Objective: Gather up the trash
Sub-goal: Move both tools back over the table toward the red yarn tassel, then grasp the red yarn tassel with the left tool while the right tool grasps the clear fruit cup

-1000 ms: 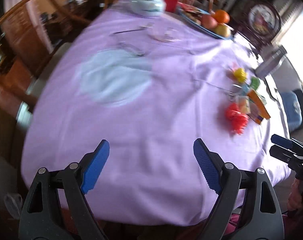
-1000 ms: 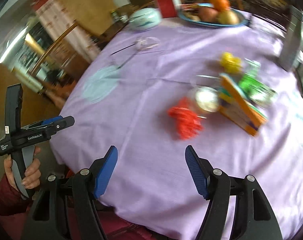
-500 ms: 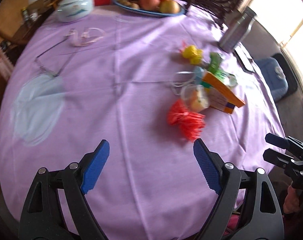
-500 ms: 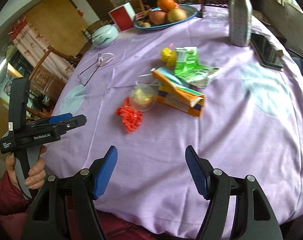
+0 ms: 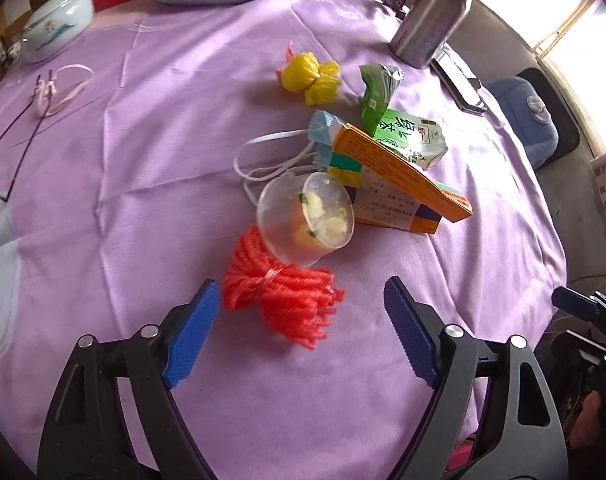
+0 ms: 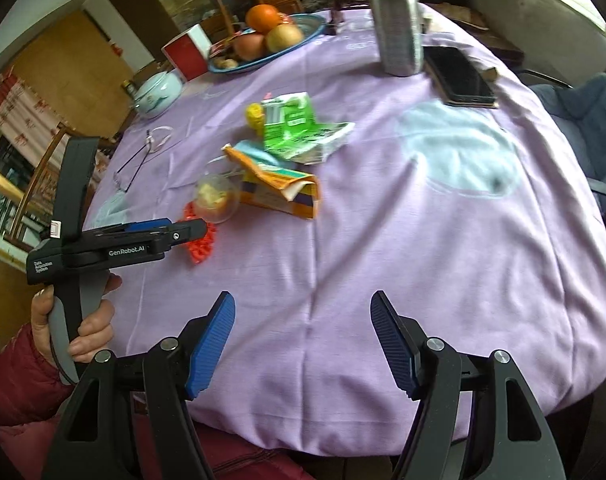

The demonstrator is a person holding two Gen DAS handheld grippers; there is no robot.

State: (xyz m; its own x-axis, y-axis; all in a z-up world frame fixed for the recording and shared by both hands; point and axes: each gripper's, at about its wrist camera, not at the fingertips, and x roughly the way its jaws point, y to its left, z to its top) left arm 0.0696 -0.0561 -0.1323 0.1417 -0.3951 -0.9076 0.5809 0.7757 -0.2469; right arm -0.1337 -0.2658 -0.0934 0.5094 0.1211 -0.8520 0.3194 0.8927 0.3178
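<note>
We see the left gripper (image 5: 299, 324) with jaws spread wide and holding nothing, hovering low over the purple tablecloth (image 5: 143, 140). The red foam net (image 5: 281, 298) lies just in front of it, partly between the blue fingertips (image 5: 195, 328) but not touching them. Just beyond the net a clear plastic cup (image 5: 307, 220) lies tipped on its side with food scraps inside, touching the net. Right of the cup sits an orange carton (image 5: 399, 184), a blue face mask (image 5: 323, 136) tucked under its far end, a green wrapper (image 5: 399, 128) behind it. A yellow wrapper (image 5: 311, 76) lies farther back. The right gripper (image 6: 303, 336) is also wide open and empty, near the table's near edge, well apart from the trash. Far side: fruit plate (image 6: 303, 32), steel flask (image 6: 395, 20), phone (image 6: 459, 76).
</note>
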